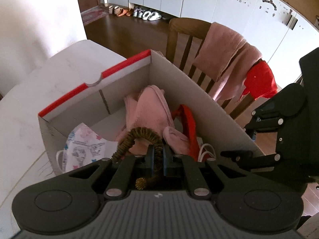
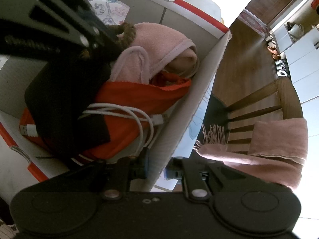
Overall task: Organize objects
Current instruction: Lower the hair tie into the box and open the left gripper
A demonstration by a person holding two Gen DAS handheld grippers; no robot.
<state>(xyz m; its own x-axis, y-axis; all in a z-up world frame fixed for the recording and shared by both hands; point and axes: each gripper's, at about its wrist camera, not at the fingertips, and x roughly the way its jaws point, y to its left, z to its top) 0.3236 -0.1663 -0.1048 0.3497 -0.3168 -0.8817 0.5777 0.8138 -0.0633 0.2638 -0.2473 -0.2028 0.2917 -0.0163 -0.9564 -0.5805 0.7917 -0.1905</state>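
Left gripper (image 1: 157, 155) pinching a brown hair scrunchie (image 1: 137, 137) just over the pink cloth (image 1: 151, 107) inside the box (image 1: 185, 83), right gripper (image 2: 155, 168) clamping the box wall between narrow jaws; could snag and drag that cloth out.

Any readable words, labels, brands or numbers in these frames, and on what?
None can be read.
Face mask: cartoon prints with tiny lettering, too blurred to read.
Box: red trim only, no text visible.
Left gripper body: a small pale mark, not legible.
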